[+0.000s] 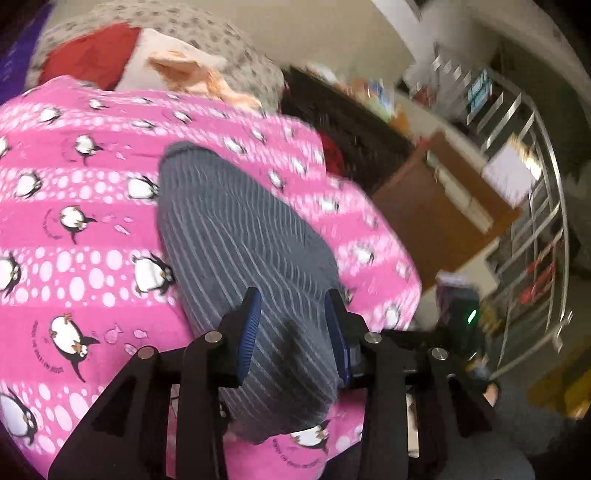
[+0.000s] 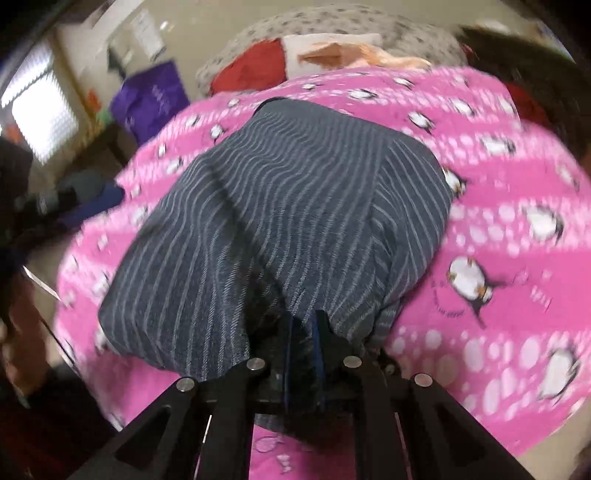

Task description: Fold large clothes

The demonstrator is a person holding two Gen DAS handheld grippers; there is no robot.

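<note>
Bed w/ pink penguin-print blanket [image 1: 74,206] [image 2: 498,229] is carrying everything. Grey pinstriped garment [image 1: 240,236] [image 2: 280,206] is lying directly on it, approx. mid-blanket. At far end, speckled grey pillow [image 1: 192,29] [image 2: 332,18] is sitting w/ red cloth [image 1: 92,55] [image 2: 255,70] and peach-white piece [image 1: 177,62] [image 2: 332,48] resting against it.

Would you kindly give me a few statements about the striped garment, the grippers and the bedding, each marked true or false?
1. The garment is dark grey with thin pale stripes. True.
2. It lies on a plain white sheet. False: it lies on a pink penguin-print blanket.
3. The right gripper is shut on the garment. True.
4. The left gripper is shut tight on the cloth. False: its jaws stand apart, with the garment between them.
5. A red cushion lies beyond the blanket. True.
</note>
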